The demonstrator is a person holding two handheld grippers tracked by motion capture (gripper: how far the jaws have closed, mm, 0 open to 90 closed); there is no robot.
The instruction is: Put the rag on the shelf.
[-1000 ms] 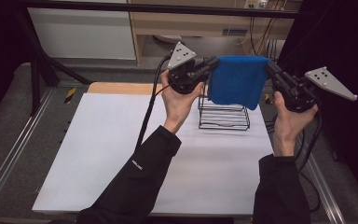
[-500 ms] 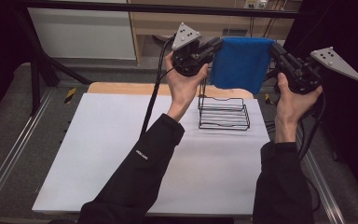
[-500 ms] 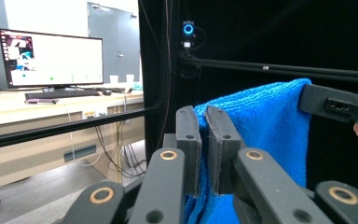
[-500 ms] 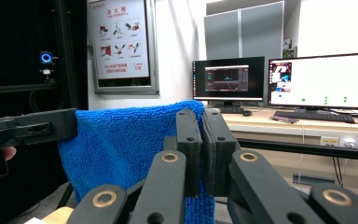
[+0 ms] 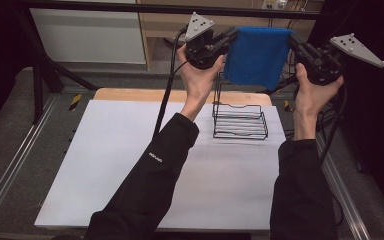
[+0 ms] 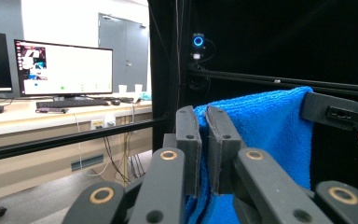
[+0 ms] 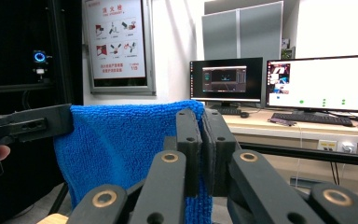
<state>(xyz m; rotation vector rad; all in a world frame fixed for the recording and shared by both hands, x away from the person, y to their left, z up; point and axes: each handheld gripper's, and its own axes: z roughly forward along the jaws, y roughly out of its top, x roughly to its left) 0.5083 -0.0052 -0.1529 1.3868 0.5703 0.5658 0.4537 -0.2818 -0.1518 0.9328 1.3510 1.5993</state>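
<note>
A blue towel (image 5: 256, 55) hangs stretched in the air between my two grippers, above and behind a black wire rack (image 5: 240, 120). My left gripper (image 5: 231, 36) is shut on the towel's left top corner. My right gripper (image 5: 292, 41) is shut on its right top corner. In the left gripper view the jaws pinch the blue towel (image 6: 261, 126), and the other gripper (image 6: 340, 113) holds its far corner. In the right gripper view the blue towel (image 7: 121, 140) spreads left from my shut jaws to the other gripper (image 7: 28, 123).
The wire rack stands at the back right of a white table sheet (image 5: 130, 165). Metal rails (image 5: 10, 170) run along both sides of the table. Desks with monitors (image 7: 321, 84) lie beyond the frame.
Both hands have risen and moved away from the person, carrying the spread towel higher above the wire rack. Both grips stay the same.
</note>
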